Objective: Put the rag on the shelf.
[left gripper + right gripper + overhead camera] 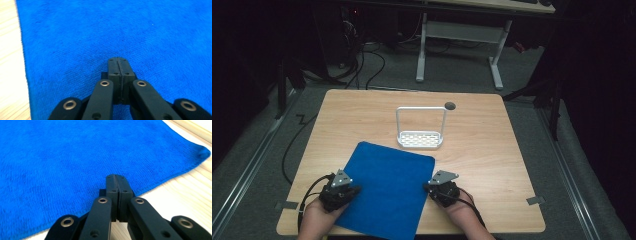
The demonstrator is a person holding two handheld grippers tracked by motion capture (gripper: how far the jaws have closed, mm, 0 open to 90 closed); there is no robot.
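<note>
Cloth (388,189) flat | hand-held grippers at both side edges

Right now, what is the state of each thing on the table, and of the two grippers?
Blue cloth: spread flat, one near corner over the table edge.
White rack: upright, empty, beyond the cloth, apart from it.
Left gripper: shut, nothing between the jaws, over the cloth's left edge.
Right gripper: shut, nothing between the jaws, at the cloth's right edge.

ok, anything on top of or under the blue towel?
On top of the blue towel: nothing resting; both grippers sit at its side edges, jaws closed. Its near edge overhangs the wooden table. Anything beneath is covered.
</note>
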